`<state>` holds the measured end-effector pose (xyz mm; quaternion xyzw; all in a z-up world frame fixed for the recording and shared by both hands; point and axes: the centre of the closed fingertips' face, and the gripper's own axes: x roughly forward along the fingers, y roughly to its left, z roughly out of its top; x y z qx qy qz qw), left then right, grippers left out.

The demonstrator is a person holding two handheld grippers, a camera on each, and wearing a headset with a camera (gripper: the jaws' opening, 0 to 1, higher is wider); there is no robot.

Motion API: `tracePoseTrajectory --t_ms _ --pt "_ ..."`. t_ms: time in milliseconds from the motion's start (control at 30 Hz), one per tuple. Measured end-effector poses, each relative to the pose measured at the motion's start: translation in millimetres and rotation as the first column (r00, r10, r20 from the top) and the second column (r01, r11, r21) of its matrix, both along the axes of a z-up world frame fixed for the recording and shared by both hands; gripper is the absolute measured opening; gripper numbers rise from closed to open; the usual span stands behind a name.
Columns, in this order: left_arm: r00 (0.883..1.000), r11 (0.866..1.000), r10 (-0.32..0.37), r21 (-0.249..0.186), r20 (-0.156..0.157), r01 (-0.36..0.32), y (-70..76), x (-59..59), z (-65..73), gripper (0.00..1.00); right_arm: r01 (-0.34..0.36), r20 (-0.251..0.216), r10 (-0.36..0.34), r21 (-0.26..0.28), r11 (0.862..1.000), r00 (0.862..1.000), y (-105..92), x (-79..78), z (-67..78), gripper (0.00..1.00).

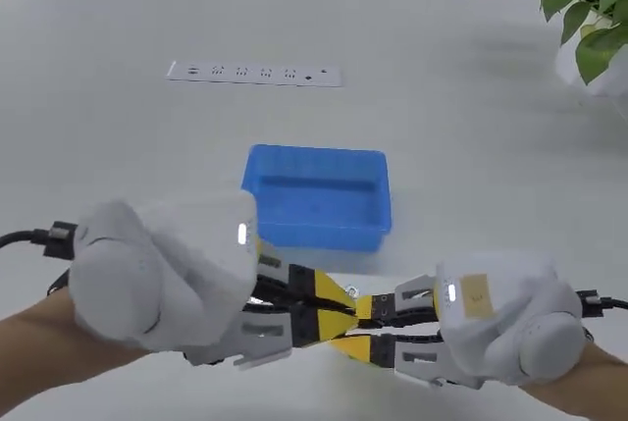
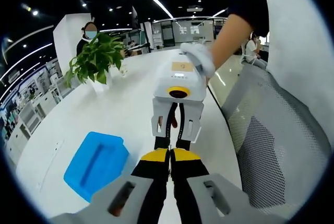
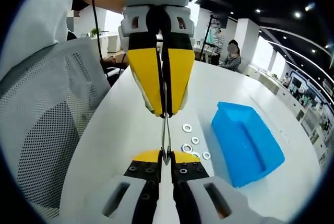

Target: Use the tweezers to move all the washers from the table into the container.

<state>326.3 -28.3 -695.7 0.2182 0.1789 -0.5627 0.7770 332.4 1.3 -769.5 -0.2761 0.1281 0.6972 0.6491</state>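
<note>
Right gripper view: I hold the thin steel tweezers [image 3: 165, 135], lying 12-to-6, clamped tight by both right gripper [image 3: 166, 157] and left gripper [image 3: 164, 110]; small silver ring washers [image 3: 187, 148] lie at 2 o'clock, just short of the blue plastic container [image 3: 232, 148].

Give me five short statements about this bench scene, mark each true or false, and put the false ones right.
1. Several washers lie on the table beside the container. True.
2. The container is red. False: it is blue.
3. The left gripper and the right gripper both clamp the tweezers, jaws shut. True.
4. The two grippers point away from each other. False: they face each other, jaws nearly tip to tip, in front of the container.
5. A laptop stands behind the container. False: a white power strip lies there.
</note>
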Motion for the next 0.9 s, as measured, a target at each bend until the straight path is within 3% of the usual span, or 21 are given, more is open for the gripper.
tracePoseTrajectory --t_ms 133,433,600,700,900 --pt "1.0 1.0 0.025 0.001 0.005 -0.025 9.9 -1.1 3.8 0.04 -0.017 0.009 0.017 0.001 1.0 1.0 11.3 -1.5 3.0 0.08" --pt "0.998 0.998 0.067 -0.008 0.006 -0.067 26.3 9.4 9.4 0.04 0.006 0.031 -0.007 0.017 1.0 0.999 24.2 7.0 7.7 0.11" --pt "0.998 0.997 0.069 -0.019 0.004 -0.069 30.8 13.6 10.8 0.04 0.03 0.045 -0.029 -0.009 1.0 0.999 20.4 13.0 -0.7 0.15" --pt "0.997 0.997 0.071 -0.01 0.01 -0.071 33.6 16.5 9.0 0.04 0.06 0.008 -0.06 -0.007 0.998 0.998 16.6 16.3 -3.8 0.17" --pt "0.998 0.998 0.069 -0.007 0.013 -0.069 37.5 22.2 5.5 0.04 0.094 0.004 -0.094 -0.022 0.995 0.996 8.8 22.6 -9.2 0.23"
